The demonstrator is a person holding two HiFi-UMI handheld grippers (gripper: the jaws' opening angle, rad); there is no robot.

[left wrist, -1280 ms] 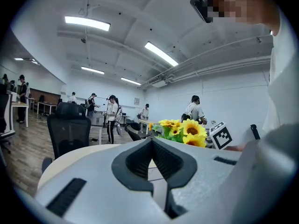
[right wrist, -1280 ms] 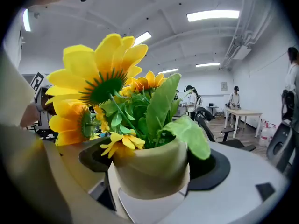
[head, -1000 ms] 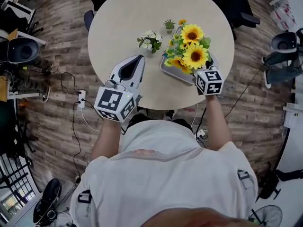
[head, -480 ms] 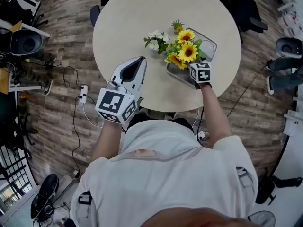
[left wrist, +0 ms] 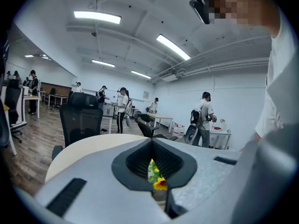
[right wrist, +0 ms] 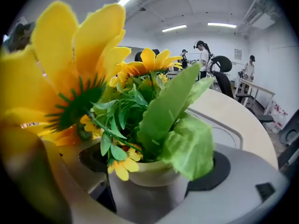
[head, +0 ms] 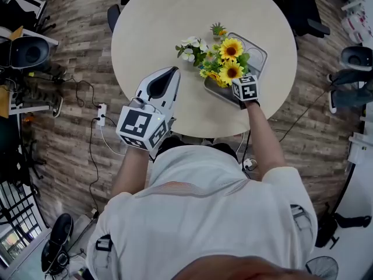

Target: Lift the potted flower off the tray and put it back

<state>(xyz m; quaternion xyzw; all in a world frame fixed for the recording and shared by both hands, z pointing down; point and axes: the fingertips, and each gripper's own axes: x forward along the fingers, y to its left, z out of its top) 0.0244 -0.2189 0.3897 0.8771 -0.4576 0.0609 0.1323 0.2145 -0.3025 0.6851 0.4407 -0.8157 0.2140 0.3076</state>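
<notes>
Clamps right hand-held gripper (right wrist: 154,195) on the potted flower (head: 231,70) at its pot, over the tray (head: 258,54), right of centre. Holds left hand-held gripper (head: 169,74) closed, empty, well apart at lower left.

The tabletop (head: 163,22) lies bare across its far and left parts; white flowers (head: 187,47) and a small plant (head: 217,29) stand just beside the tray (head: 257,53).

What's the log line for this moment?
right hand-held gripper: shut on potted flower | position: over tray | left hand-held gripper: shut, empty
</notes>
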